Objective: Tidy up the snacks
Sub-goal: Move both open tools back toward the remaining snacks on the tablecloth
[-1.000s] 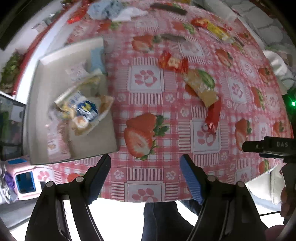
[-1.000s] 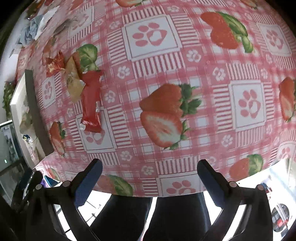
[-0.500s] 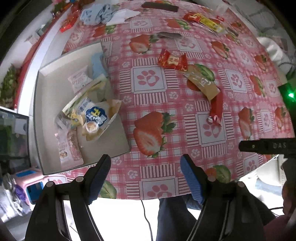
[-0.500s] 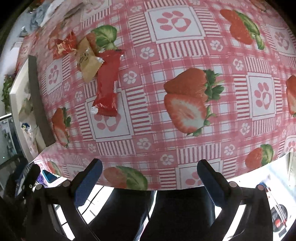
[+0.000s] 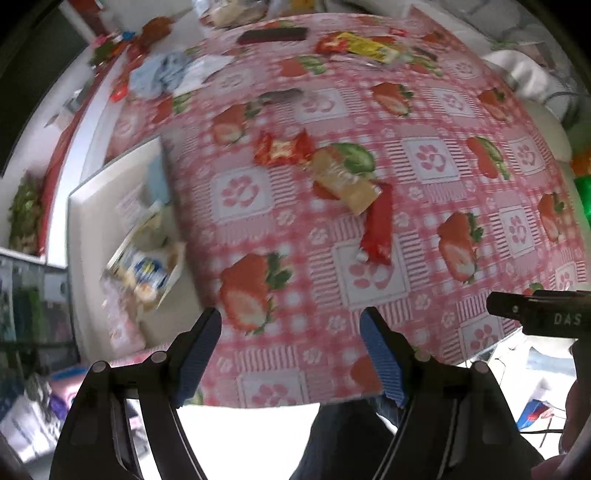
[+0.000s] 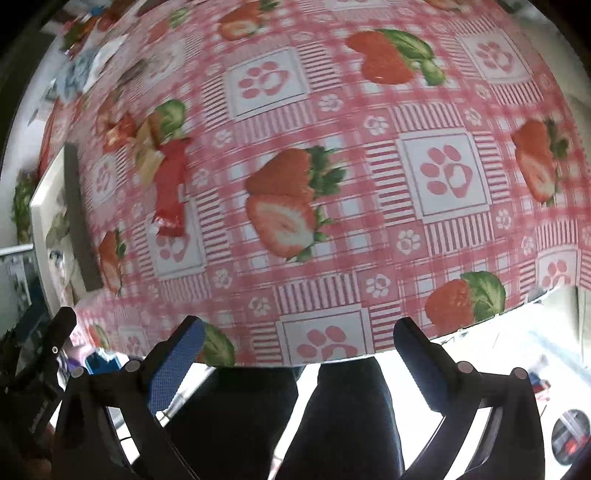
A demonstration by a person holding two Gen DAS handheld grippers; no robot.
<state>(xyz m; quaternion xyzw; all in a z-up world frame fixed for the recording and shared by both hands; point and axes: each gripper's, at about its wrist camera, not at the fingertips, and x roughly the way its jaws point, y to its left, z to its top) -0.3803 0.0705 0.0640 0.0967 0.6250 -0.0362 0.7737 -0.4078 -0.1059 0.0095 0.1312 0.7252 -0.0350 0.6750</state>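
A white tray (image 5: 88, 206) at the table's left edge holds several snack packets, a blue-and-white one (image 5: 147, 269) among them. On the strawberry tablecloth lie a long red packet (image 5: 378, 229), a tan packet (image 5: 347, 182) and a red-and-yellow wrapped snack (image 5: 282, 149). My left gripper (image 5: 291, 334) hangs open and empty above the near edge of the table, well short of them. The right gripper (image 6: 295, 345) is open and empty too, over the near edge. In its view the red packet (image 6: 170, 192) and the tray (image 6: 40, 206) sit far left.
More snacks (image 5: 354, 44), a dark bar (image 5: 273, 36) and a blue cloth (image 5: 159, 74) lie at the far side of the table. A person's dark-trousered legs (image 6: 295, 417) are below the near table edge. The right gripper's body (image 5: 543, 317) shows at right in the left wrist view.
Both grippers have risen and drifted, so the tray and loose packets sit differently in each view. Both stayed open and empty. Nothing on the table moved.
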